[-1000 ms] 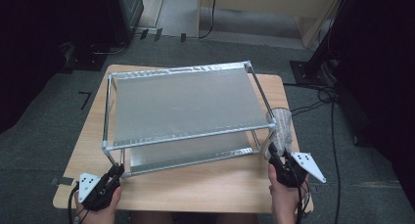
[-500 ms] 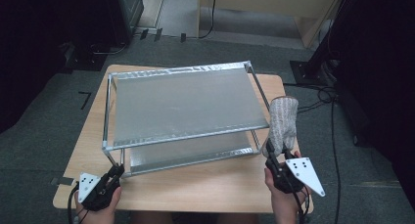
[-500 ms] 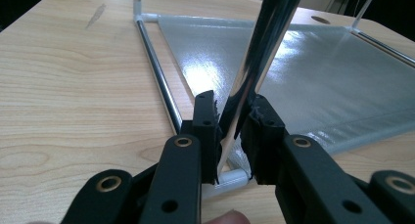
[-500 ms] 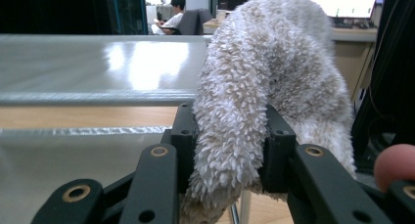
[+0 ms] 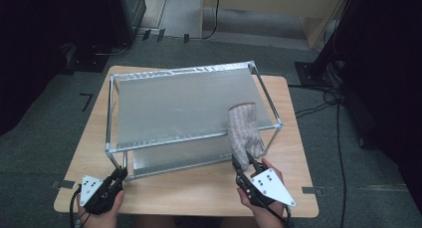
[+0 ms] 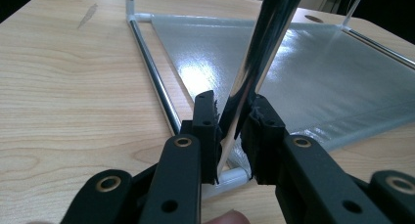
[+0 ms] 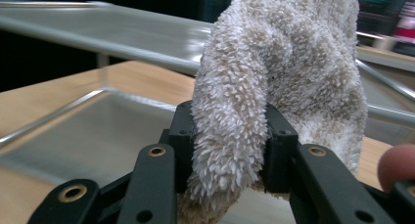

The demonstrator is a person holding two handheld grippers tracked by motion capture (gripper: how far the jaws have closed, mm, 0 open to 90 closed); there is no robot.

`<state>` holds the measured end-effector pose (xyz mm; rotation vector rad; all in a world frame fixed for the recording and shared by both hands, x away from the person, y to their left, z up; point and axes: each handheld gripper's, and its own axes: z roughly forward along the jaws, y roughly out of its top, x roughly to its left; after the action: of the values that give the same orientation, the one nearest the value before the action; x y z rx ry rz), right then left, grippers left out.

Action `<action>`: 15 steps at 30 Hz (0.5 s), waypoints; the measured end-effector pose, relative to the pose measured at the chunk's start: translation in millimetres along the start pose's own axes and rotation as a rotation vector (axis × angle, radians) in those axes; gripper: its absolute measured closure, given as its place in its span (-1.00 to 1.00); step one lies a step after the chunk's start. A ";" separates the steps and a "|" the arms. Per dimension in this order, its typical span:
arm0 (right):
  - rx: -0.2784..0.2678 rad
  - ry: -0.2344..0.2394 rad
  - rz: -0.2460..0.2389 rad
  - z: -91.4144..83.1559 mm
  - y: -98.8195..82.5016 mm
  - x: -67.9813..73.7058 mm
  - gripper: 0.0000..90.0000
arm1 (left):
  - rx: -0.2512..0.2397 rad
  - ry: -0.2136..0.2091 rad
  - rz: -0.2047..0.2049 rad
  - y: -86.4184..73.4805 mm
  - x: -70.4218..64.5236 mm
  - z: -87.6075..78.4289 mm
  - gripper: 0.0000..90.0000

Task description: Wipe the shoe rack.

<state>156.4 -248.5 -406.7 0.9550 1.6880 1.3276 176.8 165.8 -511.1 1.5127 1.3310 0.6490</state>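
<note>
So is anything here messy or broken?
Nothing looks broken or spilled. The metal shelf rack stands straight on the table. The right gripper holds a fuzzy towel draped over the rack's top corner, and the left gripper clamps a rack leg.

No writing, label, brand, number or sign can be read on anything in these views.

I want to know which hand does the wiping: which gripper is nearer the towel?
Right. The right gripper is clamped on the towel, holding it up over the rack's top shelf. The left gripper grips the rack's front left leg, far across the table.
</note>
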 end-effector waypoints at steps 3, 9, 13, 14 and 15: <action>0.003 0.070 -0.029 1.6 -2.0 9.0 0.43 | 0.001 0.000 -0.001 -0.1 0.1 0.2 0.71; 0.077 0.158 -0.015 11.6 -17.3 15.8 0.43 | 0.000 -0.005 -0.001 -0.3 0.7 0.2 0.71; 0.091 0.158 -0.026 12.9 -21.4 19.3 0.42 | 0.002 -0.008 -0.001 -0.2 1.1 0.1 0.71; 0.083 0.153 -0.022 11.6 -19.7 19.0 0.42 | 0.002 -0.010 -0.002 -0.2 1.2 0.2 0.71; 0.072 0.146 -0.015 10.3 -17.7 17.8 0.42 | 0.002 -0.012 -0.003 -0.2 1.3 0.3 0.71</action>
<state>156.5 -231.5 -427.8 0.9023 1.8609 1.3630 177.3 166.8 -511.6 1.5133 1.3251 0.6366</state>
